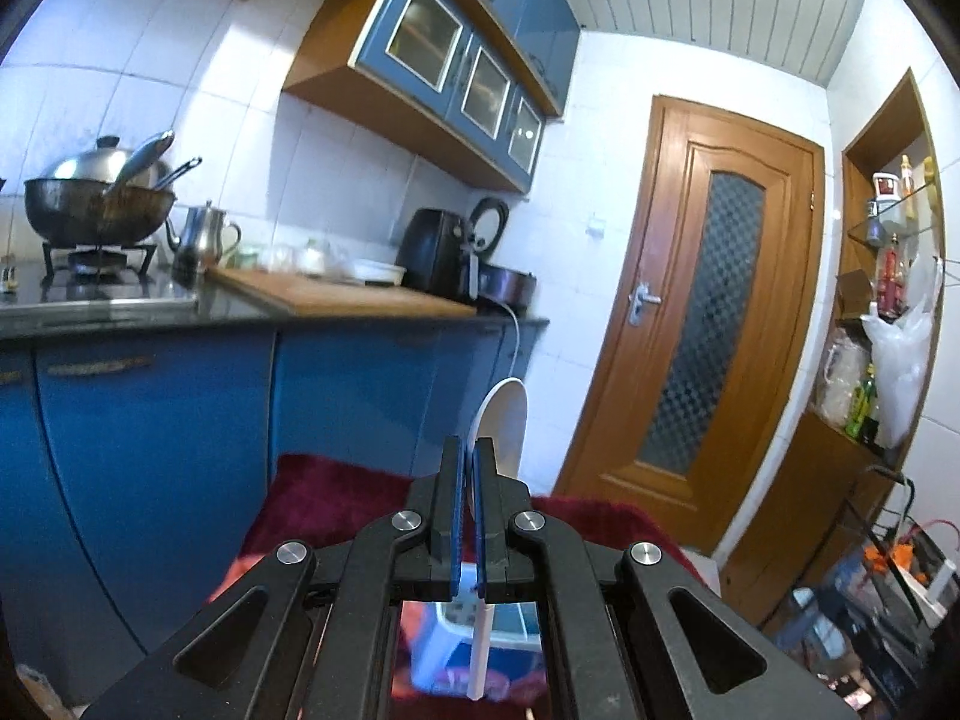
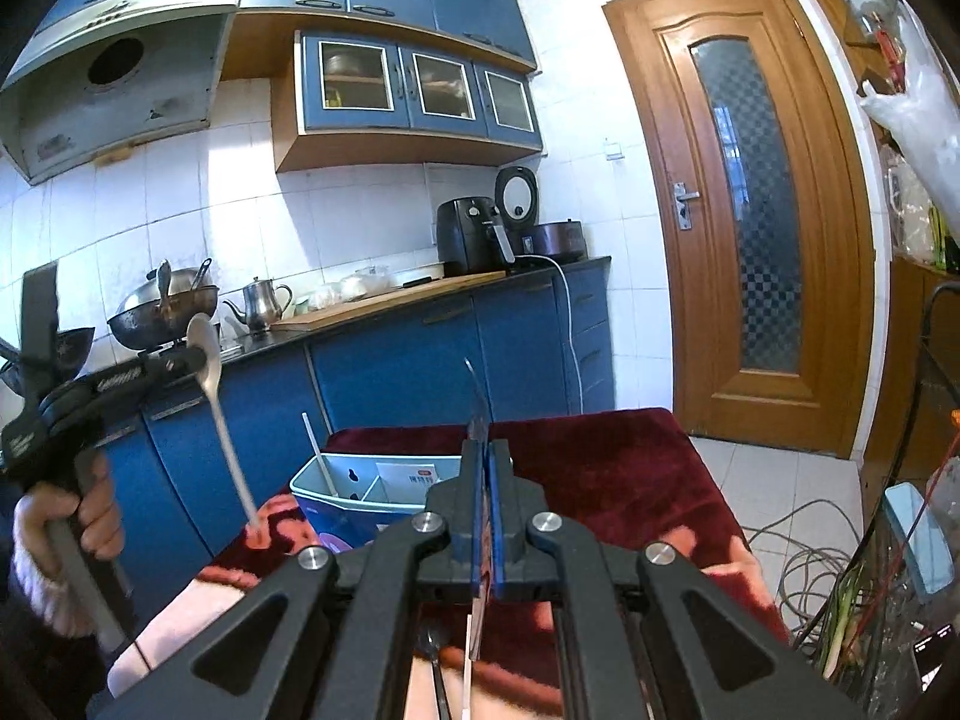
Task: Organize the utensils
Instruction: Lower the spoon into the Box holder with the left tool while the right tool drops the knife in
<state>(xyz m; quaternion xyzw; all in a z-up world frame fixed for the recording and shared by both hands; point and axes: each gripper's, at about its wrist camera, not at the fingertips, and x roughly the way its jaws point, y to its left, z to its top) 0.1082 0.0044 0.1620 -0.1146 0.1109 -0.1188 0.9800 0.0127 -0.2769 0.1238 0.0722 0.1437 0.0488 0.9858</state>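
Left gripper [image 1: 468, 450] clamped on the handle of a long white plastic spoon [image 1: 501, 420], bowl up, handle hanging below the jaws, held in the air above the light-blue divided plastic utensil box [image 2: 336, 489] on the dark red velvety cloth [image 2: 600, 468]. Right gripper [image 2: 486, 450] pressed together on a thin metal utensil [image 2: 477, 402], tip pointing up past the fingertips, kind not clear. Inside the box, a white stick [image 2: 318, 456] leaning upright in the left compartment.
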